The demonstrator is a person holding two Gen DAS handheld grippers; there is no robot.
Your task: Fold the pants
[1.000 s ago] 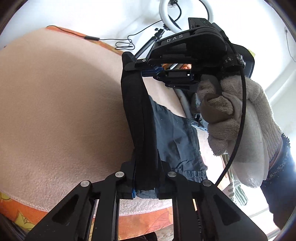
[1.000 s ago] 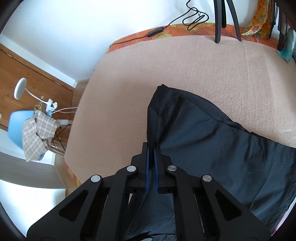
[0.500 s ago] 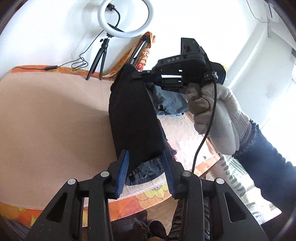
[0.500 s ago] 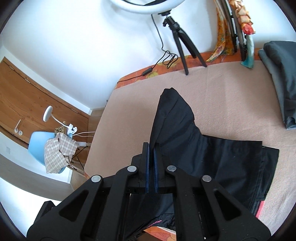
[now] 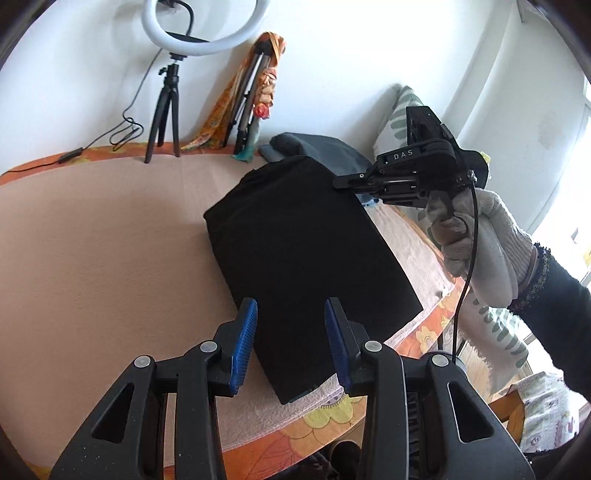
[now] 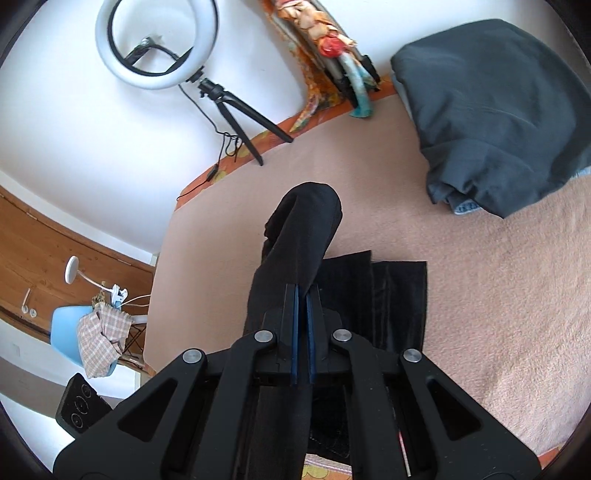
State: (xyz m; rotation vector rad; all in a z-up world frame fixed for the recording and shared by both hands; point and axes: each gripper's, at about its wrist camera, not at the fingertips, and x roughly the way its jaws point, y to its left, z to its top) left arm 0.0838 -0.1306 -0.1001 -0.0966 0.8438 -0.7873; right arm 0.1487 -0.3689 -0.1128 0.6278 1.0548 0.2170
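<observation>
Pants (image 5: 306, 254) lie as a dark folded slab on the bed (image 5: 103, 258), near its front edge and toward the right corner, long axis running away from us toward the far edge. Our left gripper (image 5: 290, 343) hovers over the near end with its blue pads spread wide, gripping nothing. Our right gripper (image 6: 302, 325) is pressed together on a fold of the black cloth at the far right corner of the slab, lifting that layer off the lower one. So the right hand (image 5: 476, 236) is the one engaged, and the cloth stretches from it back along the axis toward the left gripper.

We judge the next move is to lay this held layer flat and let go, or draw it over for another fold. A grey garment pile (image 6: 495, 110) sits just beyond the pants at the far edge, close enough to snag. A ring light (image 5: 201, 26) on a tripod stands at the far edge, well apart.
</observation>
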